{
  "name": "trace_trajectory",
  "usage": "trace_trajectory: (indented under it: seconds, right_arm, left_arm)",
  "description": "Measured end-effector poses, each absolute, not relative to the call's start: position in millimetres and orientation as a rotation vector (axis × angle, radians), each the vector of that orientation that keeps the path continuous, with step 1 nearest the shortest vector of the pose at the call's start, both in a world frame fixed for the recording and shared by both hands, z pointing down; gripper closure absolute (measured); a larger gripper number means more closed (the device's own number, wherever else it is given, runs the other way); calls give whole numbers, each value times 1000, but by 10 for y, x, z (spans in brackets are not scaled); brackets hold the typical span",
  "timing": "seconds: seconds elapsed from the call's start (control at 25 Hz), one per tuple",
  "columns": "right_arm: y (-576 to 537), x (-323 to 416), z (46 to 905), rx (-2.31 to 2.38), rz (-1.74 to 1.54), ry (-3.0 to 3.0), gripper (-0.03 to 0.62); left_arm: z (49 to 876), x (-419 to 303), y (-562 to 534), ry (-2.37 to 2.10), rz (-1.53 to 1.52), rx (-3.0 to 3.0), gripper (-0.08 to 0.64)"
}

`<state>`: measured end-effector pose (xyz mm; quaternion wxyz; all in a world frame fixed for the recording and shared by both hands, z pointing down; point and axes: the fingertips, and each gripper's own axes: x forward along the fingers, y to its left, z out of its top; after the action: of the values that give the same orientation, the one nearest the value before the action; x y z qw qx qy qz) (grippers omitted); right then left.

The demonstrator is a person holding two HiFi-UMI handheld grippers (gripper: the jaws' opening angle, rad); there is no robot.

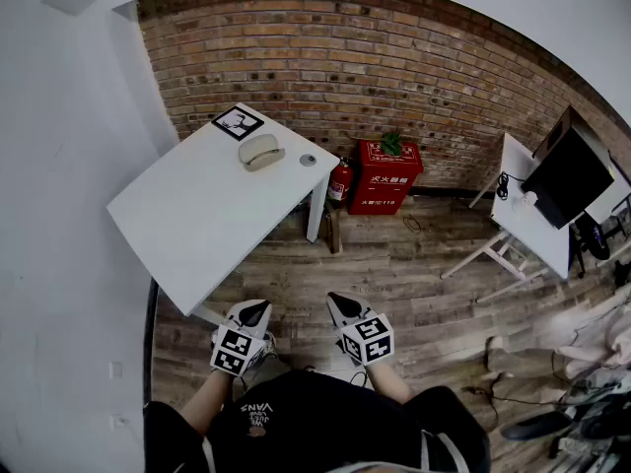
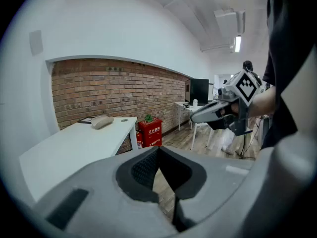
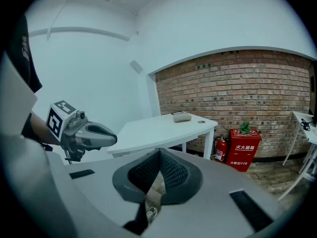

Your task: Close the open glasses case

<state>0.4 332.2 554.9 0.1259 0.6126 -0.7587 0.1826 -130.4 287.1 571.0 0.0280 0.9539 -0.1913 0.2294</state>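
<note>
Beige glasses case (image 1: 261, 152) lies long axis along the white counter's (image 1: 197, 220) far edge, well apart from my left gripper (image 1: 256, 310) and right gripper (image 1: 341, 305), both pinched together.

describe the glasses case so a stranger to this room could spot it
Find the white table standing against the brick wall. At its far end, near the wall, lies the glasses case: a rounded beige shell, between a flat black-and-white marker card and a small grey disc.

Glasses case (image 1: 261, 152), possibly ajar, lies on table (image 1: 197, 215).
</note>
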Motion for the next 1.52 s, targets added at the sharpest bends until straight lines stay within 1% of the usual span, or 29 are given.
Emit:
trace_trajectory:
  seconds: [0.2,0.4,0.44,0.48,0.52,0.56,0.64,0.72,0.88,0.92,1.0,1.36,1.52]
  right_arm:
    - [3355,47,5520,1802,523,-2227,594]
    - [3353,96,5448,1859,525,-2292,591]
    - [3345,102,5438,1859,521,-2302,560]
    - [3330,104,5432,1855,517,-2314,487]
    - [3310,102,5432,1849,515,-2325,436]
    - [3290,98,5438,1843,519,-2334,417]
    - [3260,79,5460,1837,540,-2351,402]
    - [3227,69,5486,1836,565,-2364,402]
    - [3030,140,5542,1855,591,-2340,394]
    - [2958,170,5556,1859,599,-2327,385]
    - [2786,241,5559,1871,612,-2309,373]
    - [1869,470,5490,1942,606,-2266,330]
    - [1454,488,5448,1960,607,-2257,330]
  left_arm:
    - [5699,-1286,2923,-606,703,2944,552]
    - [5659,-1267,2999,-588,625,2942,551]
    - [5654,-1248,3006,-580,612,2943,524]
    - [5650,-1228,3000,-574,603,2945,417]
    - [5648,-1216,2982,-576,600,2944,293]
    - [5650,-1216,2954,-585,602,2943,247]
    - [5661,-1235,2893,-606,608,2943,248]
    - [5673,-1235,2811,-608,606,2948,263]
    - [5660,-1150,2514,-612,566,2942,269]
    - [5670,-1117,2429,-607,563,2933,257]
    - [5697,-1037,2247,-589,571,2912,190]
    - [5667,-827,1349,-534,584,2918,145]
    - [5643,-834,903,-537,586,2915,127]
